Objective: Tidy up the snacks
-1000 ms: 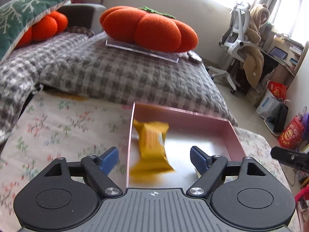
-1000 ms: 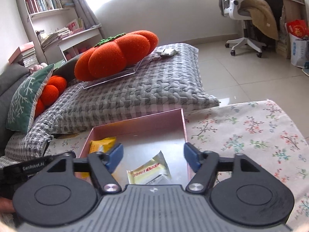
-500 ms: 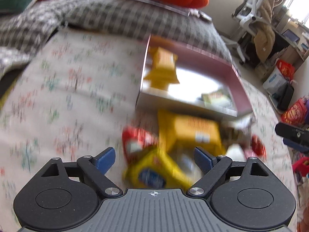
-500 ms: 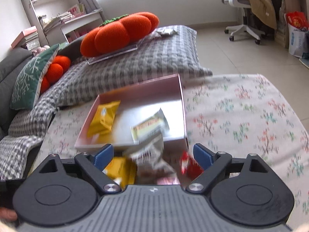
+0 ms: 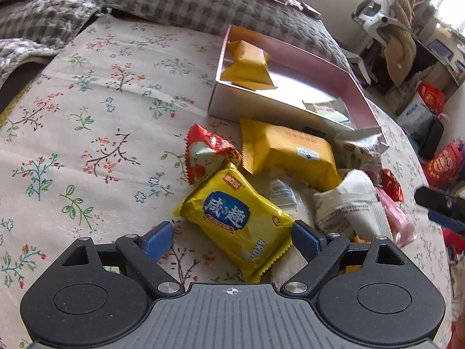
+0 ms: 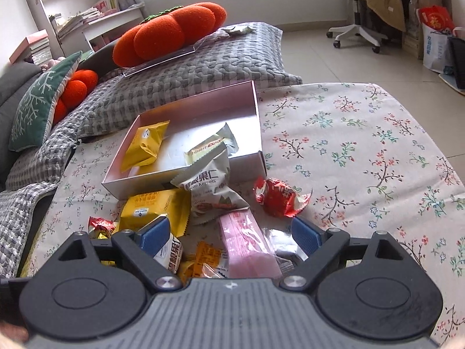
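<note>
Ahead of me an orange pumpkin cushion (image 6: 171,33) sits on a clear sheet over the grey checked blanket (image 6: 203,67). A green pillow (image 6: 40,99) leans at left, bookshelves (image 6: 72,3) behind it. A white office chair (image 6: 360,8) stands on the tiled floor (image 6: 348,61).

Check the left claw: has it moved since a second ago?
Yes. The left claw pulled back from over the pink box to straddle the yellow biscuit packet nearer the camera.

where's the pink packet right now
In the right wrist view the pink packet lies on the floral cloth between the open right gripper fingers, just below the grey kernels bag.
</note>
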The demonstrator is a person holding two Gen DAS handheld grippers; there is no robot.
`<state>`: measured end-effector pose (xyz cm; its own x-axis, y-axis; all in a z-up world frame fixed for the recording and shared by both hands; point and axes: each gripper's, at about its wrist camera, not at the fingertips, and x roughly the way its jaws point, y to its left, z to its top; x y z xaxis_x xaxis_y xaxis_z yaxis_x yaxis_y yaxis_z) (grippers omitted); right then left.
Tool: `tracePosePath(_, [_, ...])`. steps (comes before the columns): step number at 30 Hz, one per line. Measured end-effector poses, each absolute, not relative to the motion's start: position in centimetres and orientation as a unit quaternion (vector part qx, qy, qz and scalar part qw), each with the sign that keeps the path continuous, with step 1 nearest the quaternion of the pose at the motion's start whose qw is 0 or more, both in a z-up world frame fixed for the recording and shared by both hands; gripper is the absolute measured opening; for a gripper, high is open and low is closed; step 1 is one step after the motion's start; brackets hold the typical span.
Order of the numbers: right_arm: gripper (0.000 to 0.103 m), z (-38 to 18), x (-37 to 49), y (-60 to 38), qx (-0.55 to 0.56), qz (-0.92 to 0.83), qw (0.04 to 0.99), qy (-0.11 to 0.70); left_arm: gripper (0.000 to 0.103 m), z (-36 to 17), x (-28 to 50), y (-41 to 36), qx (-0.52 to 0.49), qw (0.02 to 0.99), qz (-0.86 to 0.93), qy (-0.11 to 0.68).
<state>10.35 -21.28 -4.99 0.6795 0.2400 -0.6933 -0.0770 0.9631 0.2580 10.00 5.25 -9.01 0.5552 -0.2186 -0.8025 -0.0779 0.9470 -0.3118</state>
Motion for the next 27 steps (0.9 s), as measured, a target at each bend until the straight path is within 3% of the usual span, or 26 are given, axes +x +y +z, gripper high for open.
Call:
tracePosePath(12, [0.085,-6.5,10.7,-21.0,0.075,0.070,0.903,0.418,0.090,-9.3,10.7,5.0,-0.171,0.870,-0.025,0.463])
tracePosePath(20, [0.059,-8.3,11.5,-20.9,0.063,0.046,0.892,0.446,0.085,-9.6,11.1,4.1,-0.135,0.883,-0.016,0.449])
tracePosePath(24, [0.050,-8.3,11.7,-20.4,0.057,0.052,0.895,0.439,0.058,-9.5,11.2,4.9,-0.141,0.885,-0.007,0.443])
tracePosePath(26, [0.034,-8.3,11.7,-20.2,0.058,0.061,0.896,0.436,0.051,-9.4,11.3,5.2,-0.145,0.885,-0.006,0.442])
tracePosePath(27, [0.032,-8.3,11.7,-20.1,0.057,0.066,0.896,0.436,0.048,-9.4,11.3,5.2,-0.146,0.885,-0.006,0.442])
